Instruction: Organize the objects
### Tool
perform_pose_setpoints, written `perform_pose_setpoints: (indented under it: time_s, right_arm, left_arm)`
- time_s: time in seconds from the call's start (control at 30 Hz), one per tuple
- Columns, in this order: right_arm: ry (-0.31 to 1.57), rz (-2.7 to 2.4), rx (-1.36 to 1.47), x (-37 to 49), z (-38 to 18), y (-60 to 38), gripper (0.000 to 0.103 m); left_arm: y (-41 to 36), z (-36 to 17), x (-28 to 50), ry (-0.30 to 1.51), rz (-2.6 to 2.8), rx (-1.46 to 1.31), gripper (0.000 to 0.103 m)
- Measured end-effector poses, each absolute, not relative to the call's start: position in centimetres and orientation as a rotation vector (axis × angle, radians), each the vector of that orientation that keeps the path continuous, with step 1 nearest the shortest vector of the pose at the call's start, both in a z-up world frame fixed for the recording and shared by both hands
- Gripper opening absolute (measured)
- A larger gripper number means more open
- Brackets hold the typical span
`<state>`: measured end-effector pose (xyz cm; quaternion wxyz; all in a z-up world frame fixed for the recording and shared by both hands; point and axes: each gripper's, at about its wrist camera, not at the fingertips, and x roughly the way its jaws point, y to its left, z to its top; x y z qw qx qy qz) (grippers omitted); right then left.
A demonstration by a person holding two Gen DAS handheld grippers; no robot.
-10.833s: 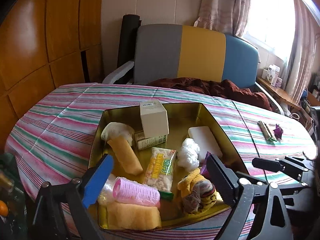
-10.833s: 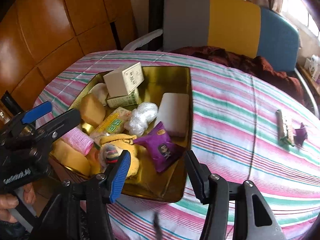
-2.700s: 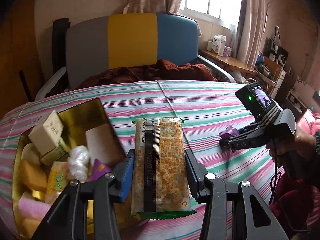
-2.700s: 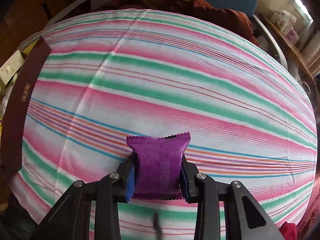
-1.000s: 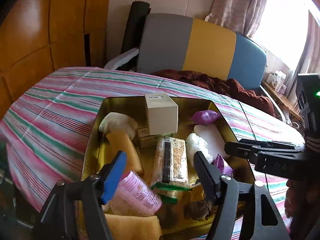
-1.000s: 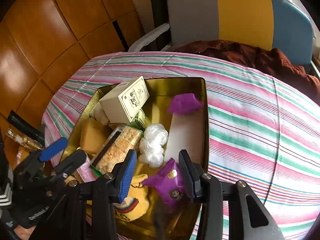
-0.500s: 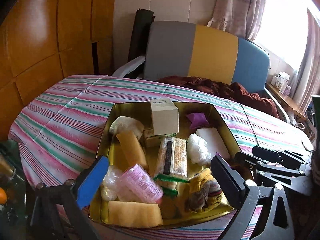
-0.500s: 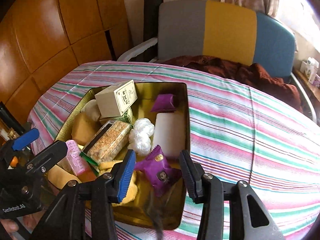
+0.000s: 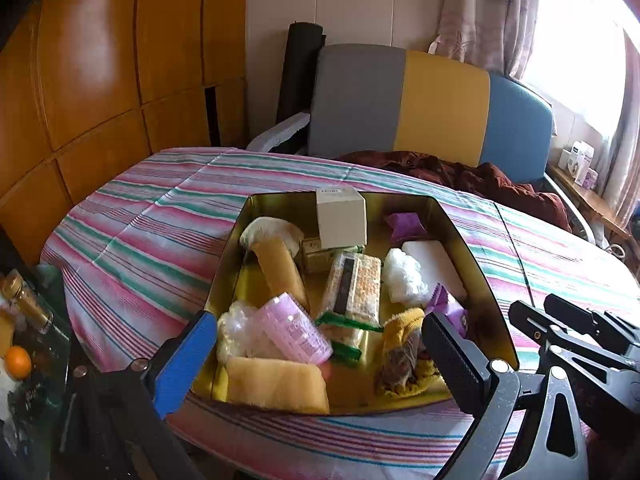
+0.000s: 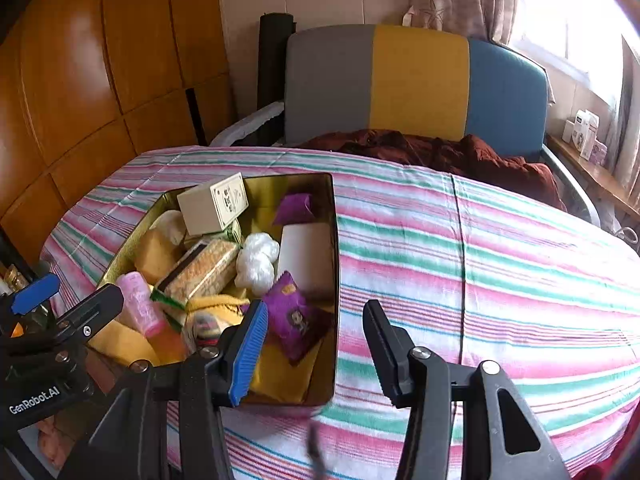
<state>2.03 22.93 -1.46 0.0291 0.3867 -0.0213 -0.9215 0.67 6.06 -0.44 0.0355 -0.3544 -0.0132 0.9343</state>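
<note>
Left wrist view: the striped worktop (image 9: 132,248) fills mid-frame, carrying the gold tin (image 9: 476,276) at centre, where the cracker packet (image 9: 354,286) and small purple packet (image 9: 406,226) lie. Left tool (image 9: 320,354) gapes wide, empty; right tool (image 10: 314,346), lower centre, has just been opening, nothing between.

Tin (image 9: 472,248) mid-frame on the table (image 9: 132,248). Inside: box (image 9: 342,220) at back, cracker pack (image 9: 354,288) centre, roller (image 9: 292,330) lower left, pouch (image 9: 406,226) upper right.
</note>
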Motion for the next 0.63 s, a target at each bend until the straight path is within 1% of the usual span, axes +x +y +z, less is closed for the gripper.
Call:
perform_pose_setpoints:
  time_s: [0.63]
  right_arm:
    - [-0.055, -2.823, 1.189, 2.23, -1.95, 22.38, 0.050]
  left_arm:
    - [5.95, -0.58, 1.08, -0.073, 2.870, -1.066, 0.103]
